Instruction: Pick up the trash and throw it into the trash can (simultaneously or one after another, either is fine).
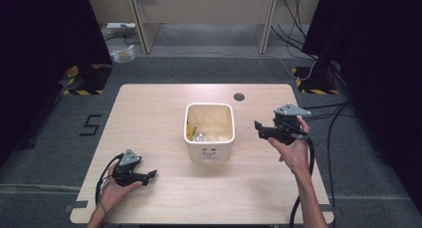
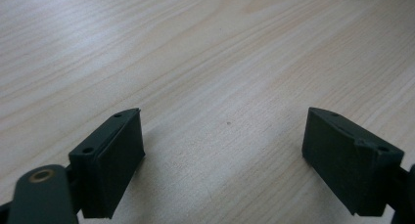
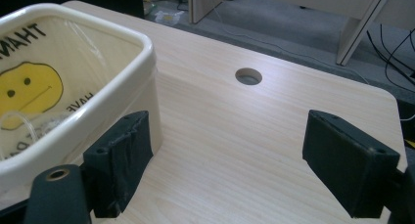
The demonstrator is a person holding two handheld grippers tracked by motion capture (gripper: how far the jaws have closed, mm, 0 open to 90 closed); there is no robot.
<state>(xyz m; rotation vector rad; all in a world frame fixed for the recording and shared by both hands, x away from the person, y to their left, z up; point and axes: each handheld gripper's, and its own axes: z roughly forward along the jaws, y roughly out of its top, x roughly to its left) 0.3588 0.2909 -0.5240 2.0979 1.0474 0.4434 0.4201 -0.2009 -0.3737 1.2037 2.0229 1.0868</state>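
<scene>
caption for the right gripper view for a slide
Open right gripper beside a cream bin lined with a smiley-face bag, on a wooden table.

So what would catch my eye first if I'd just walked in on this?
Probably the cream bin standing mid-table, lined with a clear bag showing a yellow smiley face. Next, the two black hand-held tools: the left gripper low near the table's front edge, the right gripper raised beside the bin, both with jaws open and empty.

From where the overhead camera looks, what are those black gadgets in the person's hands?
Each hand holds a black claw tool: the left claw and right claw each carry a grey three-cornered plate on top and trail a black cable. Up close, the jaws are chunky black blocks with small screw holes. The forearms are bare.
</scene>
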